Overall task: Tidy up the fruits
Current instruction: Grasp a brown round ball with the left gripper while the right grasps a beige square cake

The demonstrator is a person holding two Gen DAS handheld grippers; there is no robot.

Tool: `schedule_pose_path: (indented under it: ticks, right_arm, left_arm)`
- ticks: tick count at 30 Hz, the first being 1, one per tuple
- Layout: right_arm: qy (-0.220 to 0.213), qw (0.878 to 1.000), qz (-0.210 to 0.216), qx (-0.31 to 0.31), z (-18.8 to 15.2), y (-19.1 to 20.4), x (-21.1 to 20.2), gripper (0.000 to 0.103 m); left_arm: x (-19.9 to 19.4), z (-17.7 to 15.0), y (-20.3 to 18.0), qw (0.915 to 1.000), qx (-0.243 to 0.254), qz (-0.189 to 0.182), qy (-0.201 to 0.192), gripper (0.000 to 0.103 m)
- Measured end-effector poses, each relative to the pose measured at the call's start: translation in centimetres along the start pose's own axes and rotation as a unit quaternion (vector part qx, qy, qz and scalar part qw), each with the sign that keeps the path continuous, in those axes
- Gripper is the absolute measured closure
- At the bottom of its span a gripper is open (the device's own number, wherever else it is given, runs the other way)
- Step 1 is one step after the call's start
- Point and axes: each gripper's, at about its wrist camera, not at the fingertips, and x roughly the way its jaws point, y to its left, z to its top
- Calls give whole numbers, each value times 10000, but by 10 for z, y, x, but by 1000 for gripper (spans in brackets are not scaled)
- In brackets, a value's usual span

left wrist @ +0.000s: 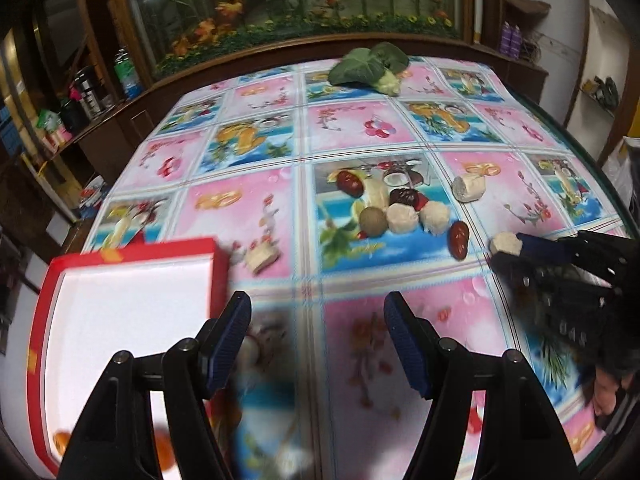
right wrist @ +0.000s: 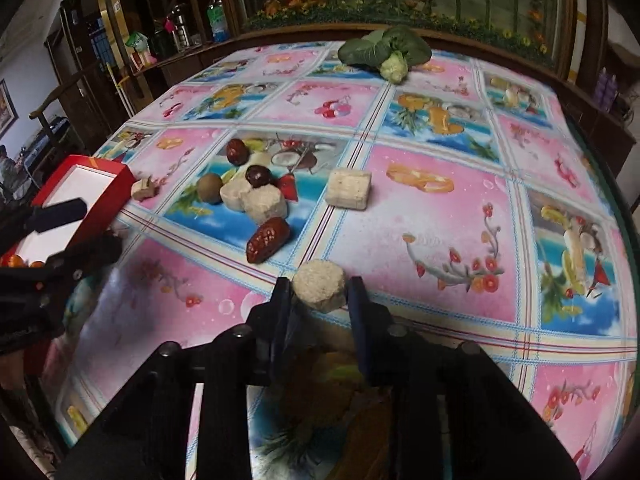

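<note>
A pale cut fruit chunk (right wrist: 319, 286) is clamped between the jaws of the right hand-held gripper (right wrist: 320, 296), low over the worktop (right wrist: 440, 232). The left hand-held gripper (left wrist: 318, 344) is held wide and empty, with the red box (left wrist: 132, 249) just to its left. Little is judged done: a few small orange fruits (right wrist: 18, 261) lie in the box, while dates, a kiwi and further chunks (right wrist: 256, 196) are left ahead of both.

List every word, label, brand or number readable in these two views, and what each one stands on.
None can be read.
Green bottle label on the side shelf: print too small and blurred.
Purple bottles by the wall: labels too small.
Red box: gold patches on the rim, blurred, no letters made out.
Tablecloth: fruit and flower pictures only, no text seen.
</note>
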Motion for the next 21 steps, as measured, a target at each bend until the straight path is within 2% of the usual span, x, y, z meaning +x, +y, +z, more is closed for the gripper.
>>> schedule_pose_path:
  ticks: [5,8,13,14,15,17,19,20,21]
  right_arm:
    - [-48,9994,13,328,0,-10,-5,73]
    - [-145,9966,183,790,1,-27,-12,73]
    - [-124,9932,238,1134,3,-39,-14,73]
    - [-99,9929,251,1162,4,-40,-13,73]
    - [-85,9925,268,1192,4,-41,-12,73]
    - [-104,9920,288,1221,4,-42,-13,73]
    - [-128,9916,298,1256,4,-44,-13,73]
    - [-130,9914,307,1267,4,-46,-13,73]
    - [-132,9910,310,1294,4,-47,-13,73]
  left_arm:
    - [29,18,-12,9993,228,-173,249,35]
    - [45,27,-16,9989,245,-146,364,35]
    - [62,40,-18,9984,97,-383,396,41]
    - [64,42,-18,9983,78,-425,392,44]
    - [65,44,-19,9980,52,-503,370,52]
    - [67,45,-19,9971,-19,-694,322,58]
    - [66,45,-22,9966,-1,-780,254,69]
    - [65,44,-24,9963,55,-826,224,79]
    - [64,44,-26,9963,70,-833,216,83]
